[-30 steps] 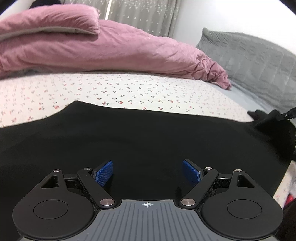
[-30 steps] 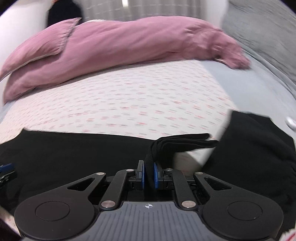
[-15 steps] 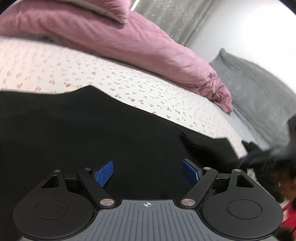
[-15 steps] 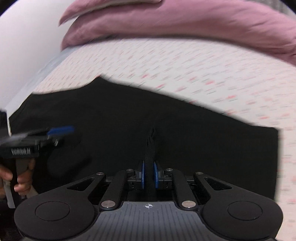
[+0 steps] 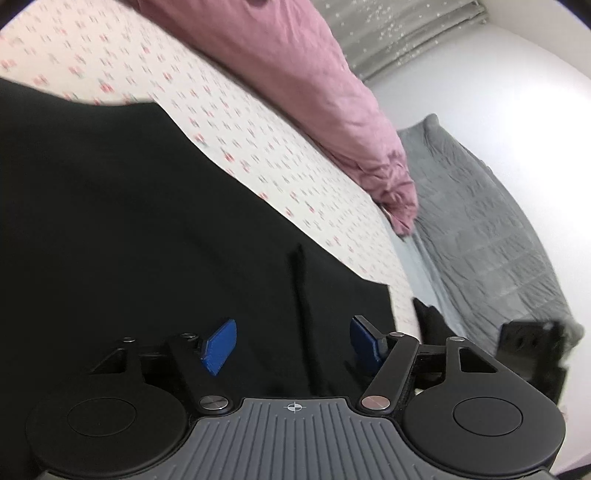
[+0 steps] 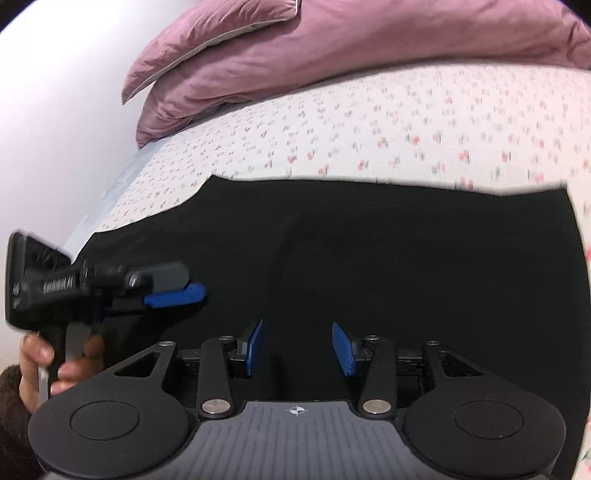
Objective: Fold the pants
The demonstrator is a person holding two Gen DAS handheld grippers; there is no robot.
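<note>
The black pants (image 6: 369, 258) lie flat on the bed (image 6: 406, 122), on its flower-print sheet near the front edge. A pink duvet (image 5: 314, 81) is heaped along the far edge, with a grey quilt (image 5: 491, 229) at one side, against white walls and a grey curtain (image 5: 388, 33). The left gripper (image 5: 291, 345) and right gripper (image 6: 297, 347) hover over the pants, fingers apart, holding nothing.
</note>
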